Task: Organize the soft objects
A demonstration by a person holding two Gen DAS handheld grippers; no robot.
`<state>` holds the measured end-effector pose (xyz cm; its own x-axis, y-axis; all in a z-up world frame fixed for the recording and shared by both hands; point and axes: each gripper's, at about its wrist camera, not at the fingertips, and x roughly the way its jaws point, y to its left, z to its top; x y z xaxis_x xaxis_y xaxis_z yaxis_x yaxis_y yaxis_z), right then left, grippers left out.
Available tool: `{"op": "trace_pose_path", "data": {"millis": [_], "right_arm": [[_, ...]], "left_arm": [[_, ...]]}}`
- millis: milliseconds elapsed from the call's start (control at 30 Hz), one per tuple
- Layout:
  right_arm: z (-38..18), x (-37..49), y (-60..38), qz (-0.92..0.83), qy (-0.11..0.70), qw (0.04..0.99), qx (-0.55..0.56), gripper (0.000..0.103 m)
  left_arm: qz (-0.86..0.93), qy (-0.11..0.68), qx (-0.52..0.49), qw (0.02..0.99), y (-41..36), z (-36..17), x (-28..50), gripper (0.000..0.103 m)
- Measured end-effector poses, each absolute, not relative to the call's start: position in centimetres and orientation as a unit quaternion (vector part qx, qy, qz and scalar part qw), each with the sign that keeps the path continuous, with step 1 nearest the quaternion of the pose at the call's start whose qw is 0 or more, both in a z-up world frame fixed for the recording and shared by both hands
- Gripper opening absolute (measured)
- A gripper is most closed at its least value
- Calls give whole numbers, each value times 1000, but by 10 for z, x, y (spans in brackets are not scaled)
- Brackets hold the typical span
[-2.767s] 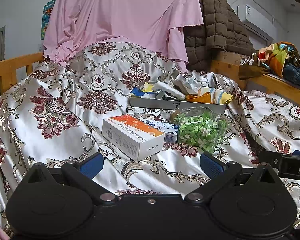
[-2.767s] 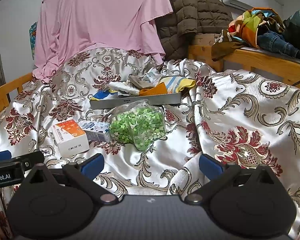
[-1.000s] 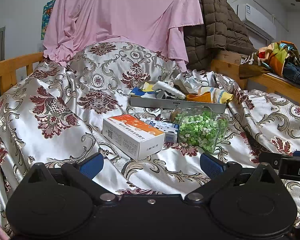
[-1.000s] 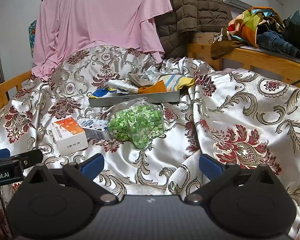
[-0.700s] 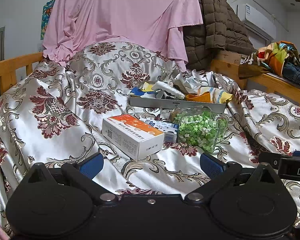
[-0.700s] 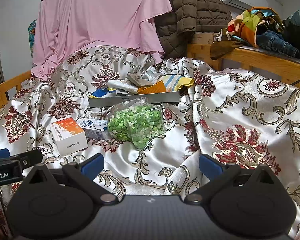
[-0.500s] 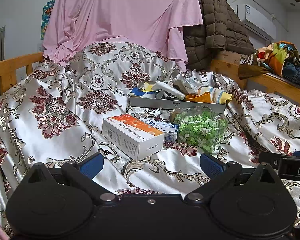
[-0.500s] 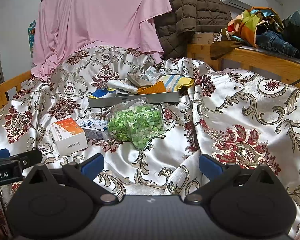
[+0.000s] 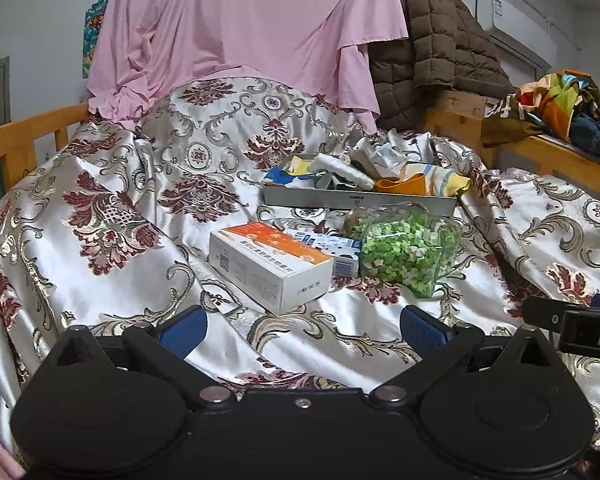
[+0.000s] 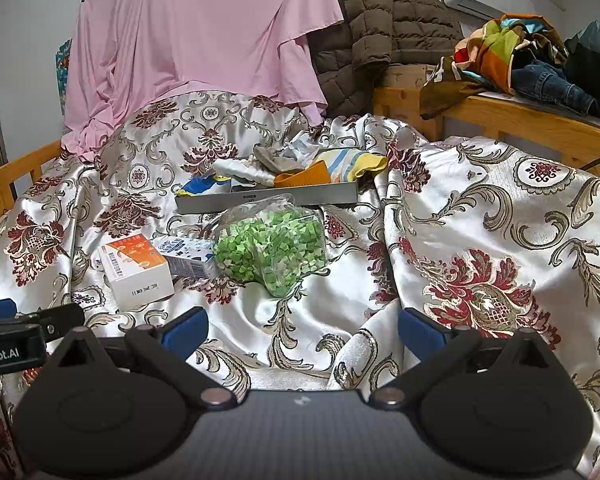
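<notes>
while both grippers hover low over the bed, neither holds anything: the left gripper (image 9: 302, 328) has its blue-padded jaws spread wide with only bedspread between them, and the right gripper (image 10: 302, 330) stands just as wide apart and empty. the satin bedspread (image 9: 112, 216) with its dark red flowers covers the whole bed in loose folds. toward the middle of it lies a shallow grey tray (image 9: 360, 200) heaped with soft things (image 9: 380, 176): white, blue, yellow, striped and orange cloth pieces, some spilling over the rim. just in front of the tray, a clear bag of green bits (image 9: 406, 250) lies on the spread. beside the bag, touching it, is a small blue and white box (image 9: 332, 246), and against that a larger white box with an orange top (image 9: 268, 266), nearest the left gripper. a pink sheet (image 10: 196, 40) and a brown quilted jacket (image 10: 380, 28) hang at the head of the bed. bright clothes (image 10: 500, 52) are piled on the wooden rail (image 10: 540, 120) at the right.
</notes>
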<state>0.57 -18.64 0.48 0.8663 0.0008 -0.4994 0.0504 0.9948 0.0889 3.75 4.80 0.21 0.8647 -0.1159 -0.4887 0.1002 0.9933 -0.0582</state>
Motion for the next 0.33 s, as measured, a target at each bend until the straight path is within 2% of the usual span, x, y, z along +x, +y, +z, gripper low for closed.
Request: {"op": "trace_pose_path", "data": {"millis": [333], "right_arm": [[5, 6, -186, -13, 259, 965, 49, 103]], "left_arm": [[-62, 262, -26, 963, 49, 2, 39, 102]]}}
